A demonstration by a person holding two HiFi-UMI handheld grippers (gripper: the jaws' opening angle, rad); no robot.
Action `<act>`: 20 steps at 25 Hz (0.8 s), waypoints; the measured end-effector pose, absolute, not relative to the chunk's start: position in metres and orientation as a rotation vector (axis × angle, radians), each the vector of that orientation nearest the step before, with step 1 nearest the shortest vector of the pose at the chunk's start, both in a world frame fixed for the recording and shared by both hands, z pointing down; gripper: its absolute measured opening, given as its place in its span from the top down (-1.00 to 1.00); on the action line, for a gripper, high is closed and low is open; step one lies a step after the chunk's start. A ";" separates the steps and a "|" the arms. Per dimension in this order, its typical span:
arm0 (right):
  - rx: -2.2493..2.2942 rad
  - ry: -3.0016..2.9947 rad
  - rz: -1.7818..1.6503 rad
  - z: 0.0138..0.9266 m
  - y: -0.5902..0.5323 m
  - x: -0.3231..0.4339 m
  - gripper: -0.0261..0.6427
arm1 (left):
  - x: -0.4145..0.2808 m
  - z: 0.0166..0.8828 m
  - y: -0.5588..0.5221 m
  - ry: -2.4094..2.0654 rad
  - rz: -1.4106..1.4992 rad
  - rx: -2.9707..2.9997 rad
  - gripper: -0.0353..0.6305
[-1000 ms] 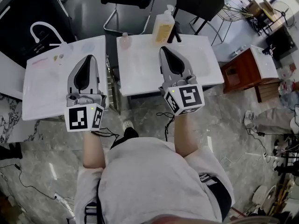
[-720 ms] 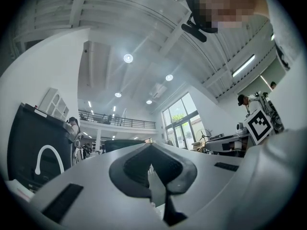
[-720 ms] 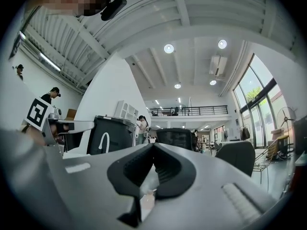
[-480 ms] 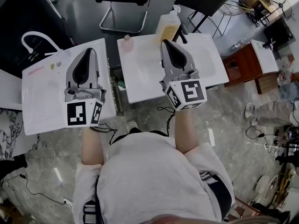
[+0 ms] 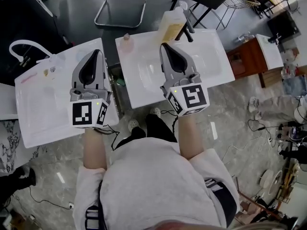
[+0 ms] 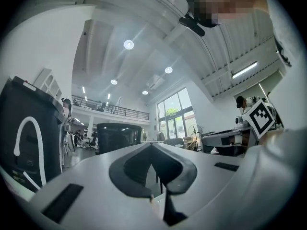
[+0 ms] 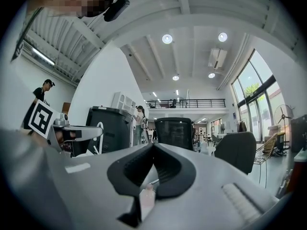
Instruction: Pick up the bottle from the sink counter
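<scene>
Grippers held over the sink counter (image 5: pixel 213 56), bottle not yet taken.
The left gripper (image 5: pixel 95 53) and the right gripper (image 5: pixel 165 47) were both seen with jaws pressed together and nothing between them. The pump bottle (image 5: pixel 171 27) was stood upright at the counter's back edge, just beyond the right gripper's tip; a small pink bottle (image 5: pixel 126 42) was set near the back left corner.

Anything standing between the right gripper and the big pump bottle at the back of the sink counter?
Nothing visible. The right gripper, jaws shut, hovers over the white basin just short of the pump bottle; the dark faucet stands beside it, off the path.
</scene>
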State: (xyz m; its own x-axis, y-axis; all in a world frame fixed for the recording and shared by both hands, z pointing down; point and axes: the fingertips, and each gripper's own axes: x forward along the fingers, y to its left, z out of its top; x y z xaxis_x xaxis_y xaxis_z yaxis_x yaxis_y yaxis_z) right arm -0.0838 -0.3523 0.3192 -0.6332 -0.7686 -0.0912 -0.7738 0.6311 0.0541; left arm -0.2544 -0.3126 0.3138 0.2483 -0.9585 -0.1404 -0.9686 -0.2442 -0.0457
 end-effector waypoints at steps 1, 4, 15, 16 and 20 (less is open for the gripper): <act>-1.317 2.791 0.129 0.323 -0.355 -0.084 0.89 | -0.253 0.320 -0.317 1.855 0.121 -2.395 0.87; -1.310 2.815 0.110 0.332 -0.365 -0.085 0.89 | -0.249 0.339 -0.331 1.876 0.100 -2.418 0.87; -1.186 2.911 0.055 0.355 -0.412 -0.095 0.89 | -0.230 0.412 -0.384 1.988 -0.001 -2.486 0.63; -1.169 2.925 0.057 0.356 -0.415 -0.095 0.89 | -0.228 0.417 -0.390 2.000 -0.010 -2.480 0.59; -1.104 2.969 0.039 0.365 -0.431 -0.094 0.89 | -0.218 0.441 -0.414 2.042 -0.072 -2.447 0.46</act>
State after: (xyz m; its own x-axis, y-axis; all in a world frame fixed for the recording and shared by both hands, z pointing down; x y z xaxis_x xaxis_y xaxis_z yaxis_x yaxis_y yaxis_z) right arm -0.0937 -0.4313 0.3648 -0.7568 -0.6535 0.0160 -0.6528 0.7568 0.0325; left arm -0.2180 -0.4143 0.4415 0.1791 -0.9817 0.0643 -0.9838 -0.1790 0.0068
